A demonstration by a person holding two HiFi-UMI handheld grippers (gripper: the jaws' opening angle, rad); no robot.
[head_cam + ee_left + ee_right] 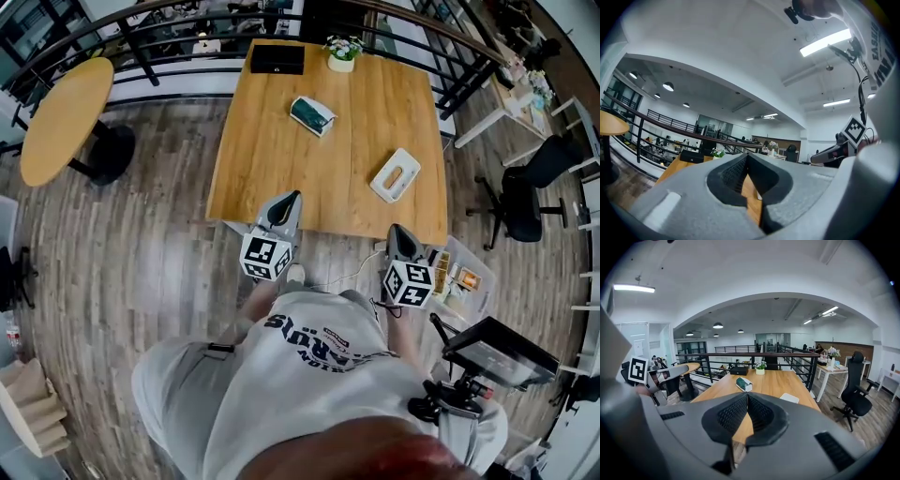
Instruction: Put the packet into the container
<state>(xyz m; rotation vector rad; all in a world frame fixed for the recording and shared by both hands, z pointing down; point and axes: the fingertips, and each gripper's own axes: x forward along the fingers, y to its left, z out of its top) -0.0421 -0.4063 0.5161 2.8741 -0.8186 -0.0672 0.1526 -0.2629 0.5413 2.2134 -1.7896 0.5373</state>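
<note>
A teal-and-white packet lies on the wooden table, left of its middle. The white container sits toward the table's right front. My left gripper hovers at the table's near edge, jaws shut with nothing between them. My right gripper hangs just off the near right edge, also shut and empty. Both are well short of the packet and the container.
A black box and a flower pot stand at the table's far edge, with a railing behind. A round table is at the left, an office chair at the right, and a tripod screen at the lower right.
</note>
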